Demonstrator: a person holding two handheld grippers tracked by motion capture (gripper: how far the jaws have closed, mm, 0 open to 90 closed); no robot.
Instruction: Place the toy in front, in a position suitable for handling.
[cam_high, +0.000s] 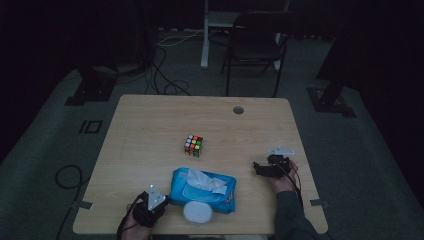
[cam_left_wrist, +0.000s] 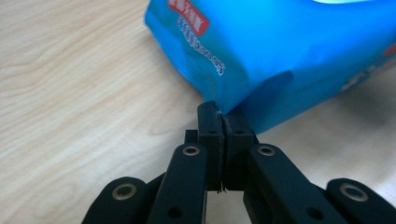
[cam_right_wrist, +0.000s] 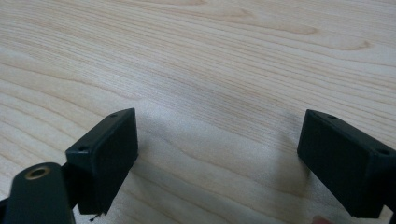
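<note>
Wide open surface (cam_high: 150, 125) across the far half, with a colour cube (cam_high: 193, 145) alone mid-table. Near edge is crowded: the blue wipes pack (cam_high: 202, 189) and a white round lid (cam_high: 197, 212) block the middle. Bare wood lies between the right gripper (cam_high: 261, 168) fingers (cam_right_wrist: 105, 154).

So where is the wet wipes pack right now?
In the high view the blue wipes pack lies near the table's front edge, left of centre, below the puzzle cube, with a white lid beside it and the left gripper pinching its corner.
</note>
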